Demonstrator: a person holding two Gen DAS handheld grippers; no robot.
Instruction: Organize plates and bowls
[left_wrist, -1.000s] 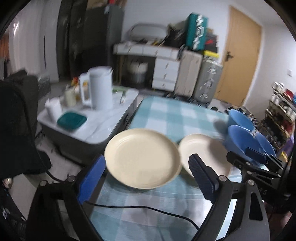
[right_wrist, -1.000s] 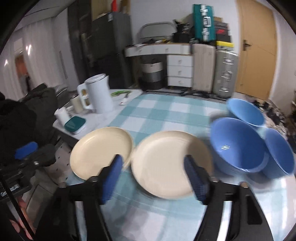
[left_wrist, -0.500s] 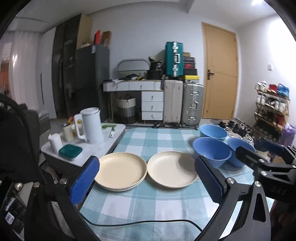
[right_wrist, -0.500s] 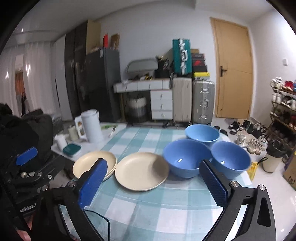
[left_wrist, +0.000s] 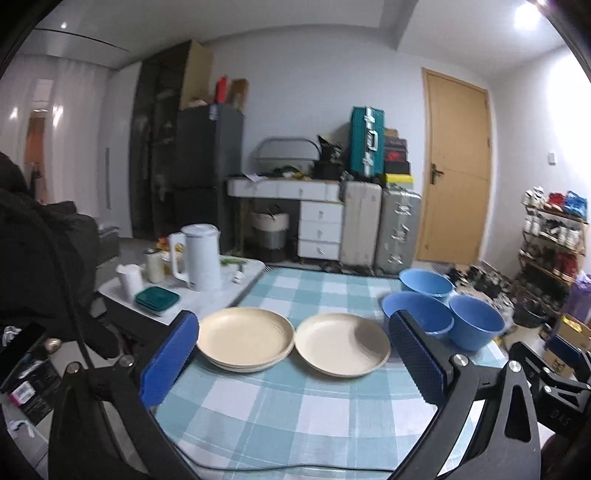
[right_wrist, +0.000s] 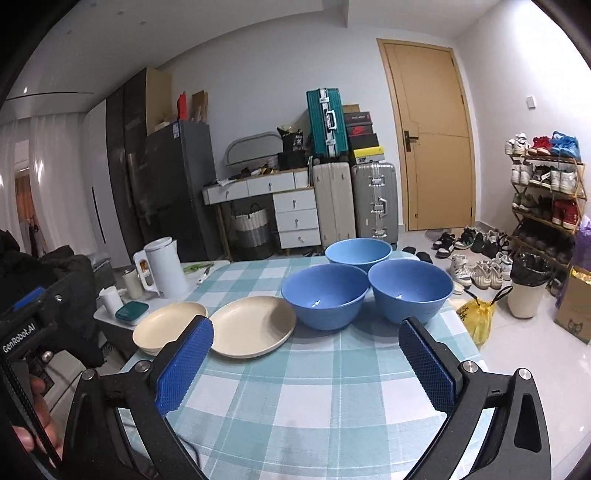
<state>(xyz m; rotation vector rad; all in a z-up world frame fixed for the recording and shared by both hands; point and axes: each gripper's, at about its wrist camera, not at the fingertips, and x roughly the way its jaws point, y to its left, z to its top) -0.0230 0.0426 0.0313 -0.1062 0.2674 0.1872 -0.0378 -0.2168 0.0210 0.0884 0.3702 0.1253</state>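
Note:
A stack of cream plates (left_wrist: 243, 338) (right_wrist: 168, 325) lies at the left of the checked table (left_wrist: 295, 406) (right_wrist: 314, 387). A single cream plate (left_wrist: 341, 343) (right_wrist: 253, 325) lies beside it. Three blue bowls stand to the right: a near left one (left_wrist: 417, 312) (right_wrist: 325, 295), a near right one (left_wrist: 476, 323) (right_wrist: 410, 291) and a far one (left_wrist: 424, 282) (right_wrist: 358, 251). My left gripper (left_wrist: 291, 363) is open and empty, back from the plates. My right gripper (right_wrist: 306, 371) is open and empty, back from the bowls.
A low side table (left_wrist: 192, 299) at the left holds a white kettle (left_wrist: 199, 256) (right_wrist: 162, 267), cups and a teal box (left_wrist: 157, 297). A black cable (left_wrist: 295, 467) lies along the table's near edge. Shoes, a bin (right_wrist: 528, 291) and a yellow bag (right_wrist: 478, 314) are on the floor at the right.
Both grippers have pulled back and up from the plates, so the whole table now shows. The plates and bowls have not moved. Both stay open.

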